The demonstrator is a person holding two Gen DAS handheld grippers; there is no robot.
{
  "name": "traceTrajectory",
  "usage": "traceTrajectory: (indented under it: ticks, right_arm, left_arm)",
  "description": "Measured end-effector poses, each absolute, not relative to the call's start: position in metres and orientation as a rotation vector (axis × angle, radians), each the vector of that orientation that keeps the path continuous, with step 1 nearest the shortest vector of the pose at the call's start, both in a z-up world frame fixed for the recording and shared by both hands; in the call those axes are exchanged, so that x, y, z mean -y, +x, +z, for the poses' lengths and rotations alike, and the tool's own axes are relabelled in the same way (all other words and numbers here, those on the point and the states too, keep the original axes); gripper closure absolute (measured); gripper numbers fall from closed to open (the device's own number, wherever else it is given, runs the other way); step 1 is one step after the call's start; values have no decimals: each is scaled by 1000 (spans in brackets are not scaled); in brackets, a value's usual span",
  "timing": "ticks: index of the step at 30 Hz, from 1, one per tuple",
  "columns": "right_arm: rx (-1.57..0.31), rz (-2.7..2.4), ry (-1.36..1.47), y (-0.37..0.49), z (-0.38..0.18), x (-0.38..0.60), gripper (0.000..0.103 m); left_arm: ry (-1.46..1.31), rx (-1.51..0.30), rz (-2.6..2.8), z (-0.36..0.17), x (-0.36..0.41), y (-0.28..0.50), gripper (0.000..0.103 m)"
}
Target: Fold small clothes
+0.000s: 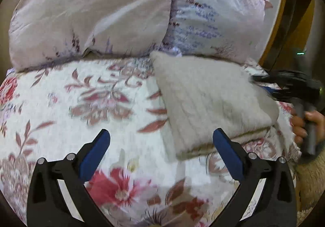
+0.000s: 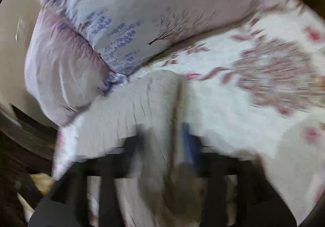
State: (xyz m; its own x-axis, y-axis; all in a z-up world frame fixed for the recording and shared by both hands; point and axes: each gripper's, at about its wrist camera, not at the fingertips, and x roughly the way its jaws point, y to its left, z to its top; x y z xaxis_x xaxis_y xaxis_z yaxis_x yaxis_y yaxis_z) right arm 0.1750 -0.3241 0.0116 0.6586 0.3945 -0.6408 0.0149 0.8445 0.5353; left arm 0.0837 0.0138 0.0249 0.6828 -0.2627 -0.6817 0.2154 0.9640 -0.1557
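A folded cream knitted garment (image 1: 213,101) lies on the floral bedspread (image 1: 61,105), right of centre in the left wrist view. My left gripper (image 1: 161,139) is open and empty, hovering just in front of the garment's near left corner. My right gripper (image 1: 284,85) shows blurred at the garment's right edge, held by a hand (image 1: 304,123). In the right wrist view the garment (image 2: 130,109) lies between the blurred fingers of my right gripper (image 2: 164,131), which look closed on its near edge.
Two large pale floral pillows (image 1: 91,14) (image 2: 142,14) rest against the headboard behind the garment. A wooden bed frame (image 1: 294,24) runs along the right. The bedspread stretches out to the left of the garment.
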Motion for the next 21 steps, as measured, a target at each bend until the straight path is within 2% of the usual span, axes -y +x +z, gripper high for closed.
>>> traceTrajectory:
  ticks: [1,3,6,12,17,21]
  right_arm:
    - [-789,200,499,156,18,325,1]
    - [-713,142,414,119,26,332,1]
    - [-696,65,286,82,22,310,1]
    - [-870,123,192,78,-18,263,1]
    - [-902,18,49,87,-30,238,1]
    - [-899,16,59,89,-31,243,1]
  left_arm:
    - [-62,-790,-258,22,-12,83,2]
    - [-27,-826,-231,16,-6,82,2]
    - [48,-851,-201,8,6,81,2]
    - [145,-916,-135,-10,25,83,2]
    - [128,-905,-126,-9,19,77,2]
    - [79,-926,-144,-10,10,80,2]
